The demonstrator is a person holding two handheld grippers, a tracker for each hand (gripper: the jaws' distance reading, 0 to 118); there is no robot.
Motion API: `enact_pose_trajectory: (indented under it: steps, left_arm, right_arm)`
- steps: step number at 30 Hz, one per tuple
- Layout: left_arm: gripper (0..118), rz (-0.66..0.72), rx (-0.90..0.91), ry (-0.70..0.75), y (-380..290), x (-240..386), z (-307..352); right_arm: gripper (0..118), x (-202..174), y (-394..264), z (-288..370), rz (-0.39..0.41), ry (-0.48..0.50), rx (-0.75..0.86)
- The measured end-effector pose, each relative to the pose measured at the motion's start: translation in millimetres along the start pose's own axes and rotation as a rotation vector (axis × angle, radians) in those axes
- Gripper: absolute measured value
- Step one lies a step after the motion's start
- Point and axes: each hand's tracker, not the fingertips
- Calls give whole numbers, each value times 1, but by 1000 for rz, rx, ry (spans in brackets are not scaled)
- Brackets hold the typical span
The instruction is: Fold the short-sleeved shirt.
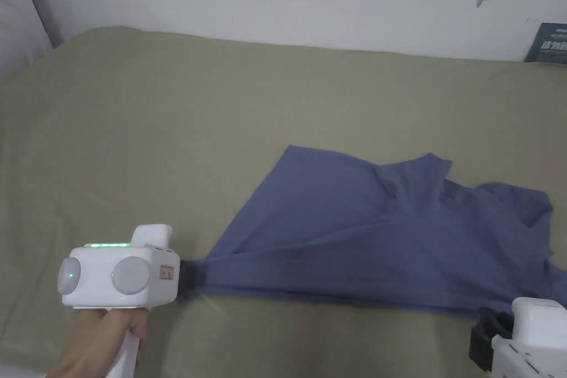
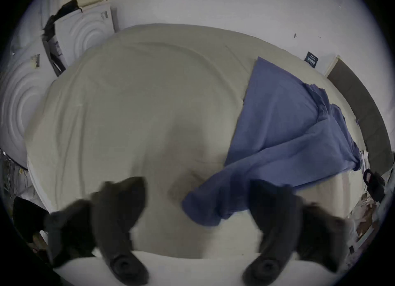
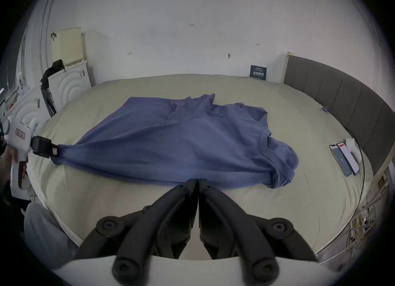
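Right fingers (image 3: 186,194) pinch the near edge of the shirt (image 3: 181,136); left fingers (image 2: 119,205) gape wide around its corner.

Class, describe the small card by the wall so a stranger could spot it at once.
Find the bed with the olive cover. Along its far edge, near the grey headboard, a card stands against the white wall. It is dark blue, upright and rigid, unlike the crumpled blue shirt.
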Motion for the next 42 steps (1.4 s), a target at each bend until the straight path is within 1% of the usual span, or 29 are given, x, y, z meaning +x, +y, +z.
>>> enact_pose_trajectory:
  steps: [1,2,6,10,12,14,20,22,24,25,27,28,29,30,31,32,33,35,36,37,38,40,42]
  left_arm:
    - [5,40,22,-35,-3,2,1]
    - [4,45,13,-22,1,-4,-4]
    - [3,-10,31,6,0,2,-5]
    - [3,6,52,5,-3,4,5]
    - [3,9,60,4,-5,8,11]
    - [3,4,73,6,-6,14,19]
    - [3,21,98,-3,-7,19,29]
    - [3,20,108,-8,-5,18,31]
    - [3,14,117,5,-5,21,33]
    - [3,17,117,0,-5,22,34]
    - [3,25,115,-6,-2,20,32]
    - [3,21,114,-2,0,21,32]
    - [3,20,114,-2,1,21,32]
    - [3,23,112,-3,1,18,29]
    - [3,27,111,-4,1,17,28]
    - [3,31,108,-9,2,17,27]
    - [3,31,106,-11,3,18,26]
    - [3,37,102,-15,2,16,21]
    - [3,33,94,-18,3,16,19]
    - [3,33,94,-17,4,17,18]
    - [3,34,92,-19,1,10,11]
    - [3,36,85,-23,0,6,5]
    - [3,42,79,-29,0,8,2]
  right_arm:
    - [7,1,-1,-1,-3,-2,-4]
    - [7,3,0,-2,-7,-4,-10]
    - [7,8,2,-10,-22,-2,-26]
    - [7,18,22,-30,-29,5,-34]
    - [7,24,41,-47,-7,2,-28]
    - [7,32,69,-73,26,-10,-27]
    - [7,60,151,-168,23,13,-80]
    - [7,66,169,-198,47,20,-132]
    - [7,69,182,-223,115,-16,-157]
    - [7,71,188,-234,133,-17,-169]
    - [7,73,198,-249,125,9,-195]
    - [8,74,201,-257,127,7,-201]
    - [11,75,204,-265,134,6,-219]
    - [22,76,207,-272,145,2,-238]
    - [58,76,206,-281,142,30,-273]
    - [89,77,203,-289,139,36,-327]
    - [102,75,201,-295,143,38,-358]
    - [98,70,197,-300,196,16,-359]
    - [99,67,193,-304,226,20,-373]
    - [99,66,189,-309,241,36,-390]
    - [100,64,185,-315,245,32,-417]
    - [104,68,187,-318,212,29,-404]
    - [104,70,186,-320,175,32,-426]
